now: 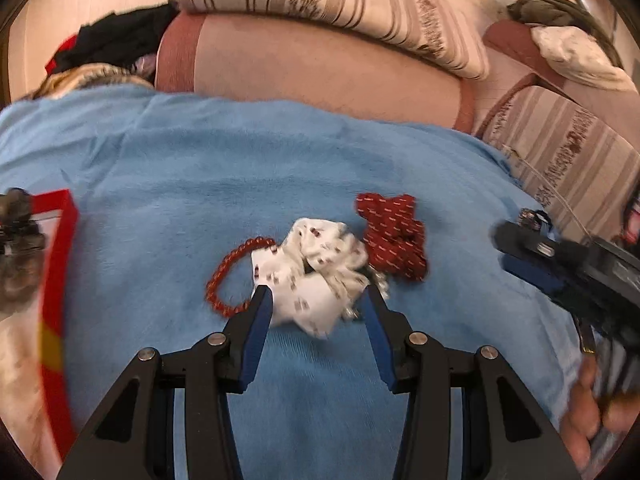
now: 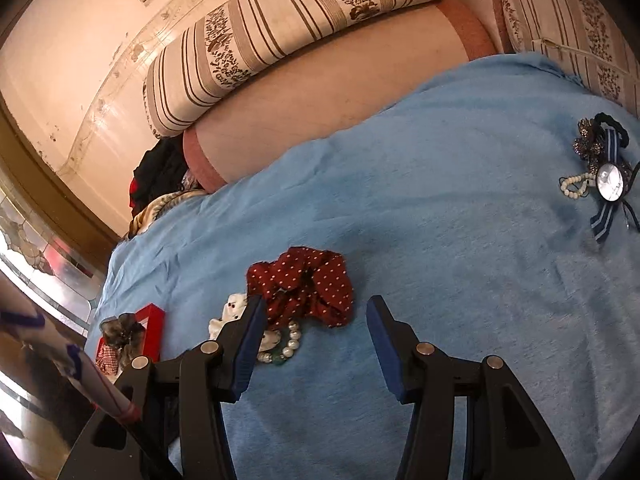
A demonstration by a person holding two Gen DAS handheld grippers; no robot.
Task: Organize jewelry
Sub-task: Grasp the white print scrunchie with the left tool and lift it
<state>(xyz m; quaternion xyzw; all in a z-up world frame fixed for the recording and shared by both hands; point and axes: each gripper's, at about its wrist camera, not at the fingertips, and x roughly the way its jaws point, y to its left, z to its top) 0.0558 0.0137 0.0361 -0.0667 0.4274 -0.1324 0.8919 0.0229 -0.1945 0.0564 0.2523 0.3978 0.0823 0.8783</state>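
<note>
A: Edges first. Where does the blue blanket [image 2: 420,208] end?

B: In the right wrist view, its left edge drops off past the red box [image 2: 154,326]; the far edge meets a pinkish bolster [image 2: 320,92] with striped cushions [image 2: 280,32] on top. The widest bare patch is fuzzy blue pile, between the middle pile and the cluster at the far right.

A: Task items?

B: Mid-blanket: a crinkled red polka-dot scrunchie [image 2: 304,284], a white printed scrunchie [image 1: 316,276] touching it, a red bead bracelet [image 1: 234,276] looped just left of the white one, and a pearl bracelet [image 2: 286,344] beside them. Far right, well apart: a blue striped ribbon bow [image 2: 608,200] with a round shiny centre, a small pearl strand and a dark glittery piece, bunched together.

A: Left gripper [image 1: 318,296]?

B: Fingers spread, blue pads either side of the white scrunchie. The picture is blurred, so I can't tell if they touch it; no pinch visible.

A: Right gripper [image 2: 316,312]?

B: Fingers spread, nothing between them except blanket; the red scrunchie's lower edge sits near the gap. Left pad overlaps the white scrunchie and the pearls in view.

A: The box?

B: Red, hard-edged, at the left blanket edge, with a dark fuzzy scrunchie [image 2: 122,332] against it.
</note>
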